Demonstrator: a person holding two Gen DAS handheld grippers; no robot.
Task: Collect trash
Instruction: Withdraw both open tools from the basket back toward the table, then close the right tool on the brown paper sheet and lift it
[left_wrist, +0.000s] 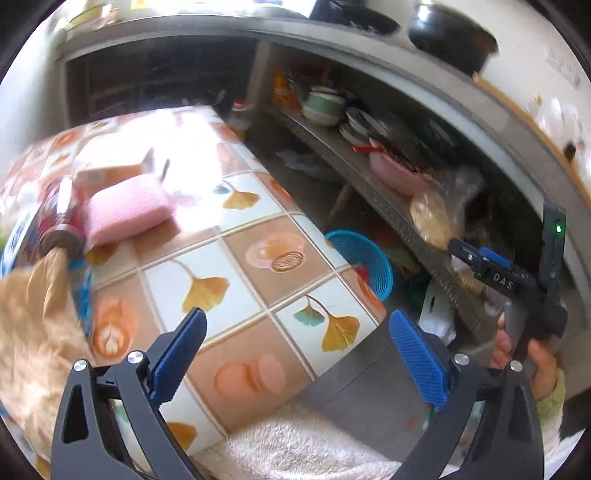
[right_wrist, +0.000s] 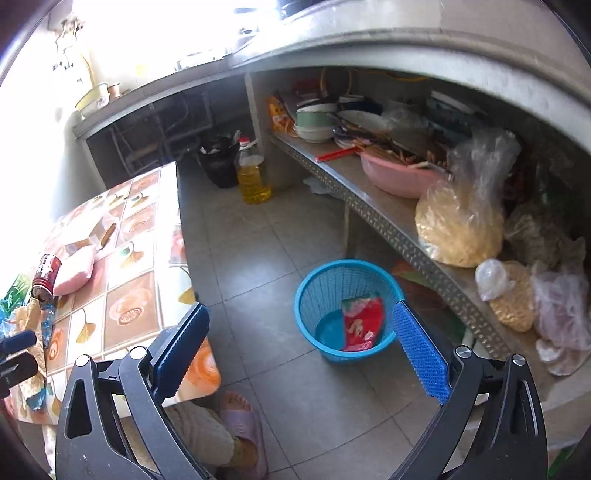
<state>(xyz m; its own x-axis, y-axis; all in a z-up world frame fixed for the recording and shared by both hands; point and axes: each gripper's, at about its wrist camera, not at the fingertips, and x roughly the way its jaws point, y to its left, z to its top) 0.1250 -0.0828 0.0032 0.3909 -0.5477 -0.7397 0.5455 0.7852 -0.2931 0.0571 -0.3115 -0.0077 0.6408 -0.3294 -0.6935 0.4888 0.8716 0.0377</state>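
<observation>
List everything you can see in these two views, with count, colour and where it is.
basket: one, blue, on floor beside table
wrapper: one, red, inside basket
table: one, tiled ginkgo-pattern cloth, left
can: one, red, on table
pink pack: one, on table beside can
oil bottle: one, yellow, on floor
black bin: one, behind oil bottle
pink basin: one, on shelf
bagged food: several, pale yellow, on shelf
bowls: a stack, green and white, on shelf
foot in slipper: one, on floor
left gripper: open, empty
right gripper: open, empty
</observation>
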